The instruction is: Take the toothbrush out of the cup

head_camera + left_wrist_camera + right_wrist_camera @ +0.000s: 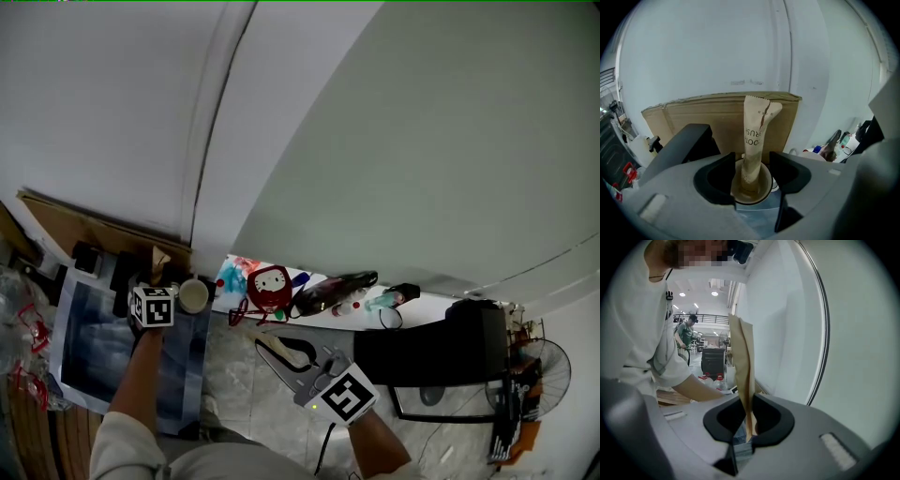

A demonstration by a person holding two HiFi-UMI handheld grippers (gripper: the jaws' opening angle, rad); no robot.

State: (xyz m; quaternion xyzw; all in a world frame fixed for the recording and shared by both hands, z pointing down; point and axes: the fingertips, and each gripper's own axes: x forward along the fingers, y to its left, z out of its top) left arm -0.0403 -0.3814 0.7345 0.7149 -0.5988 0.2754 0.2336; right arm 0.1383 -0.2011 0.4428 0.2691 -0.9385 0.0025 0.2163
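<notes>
Toothbrush [754, 136]: tan, paper-wrapped, standing upright in cup [765, 183].

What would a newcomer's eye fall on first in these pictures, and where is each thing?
A paper-wrapped toothbrush stands upright in a cup, between the open jaws of the left gripper. The right gripper is clamped on a flat tan packet, held upright. In the head view a red item sits by the wall, right of the cup.
</notes>
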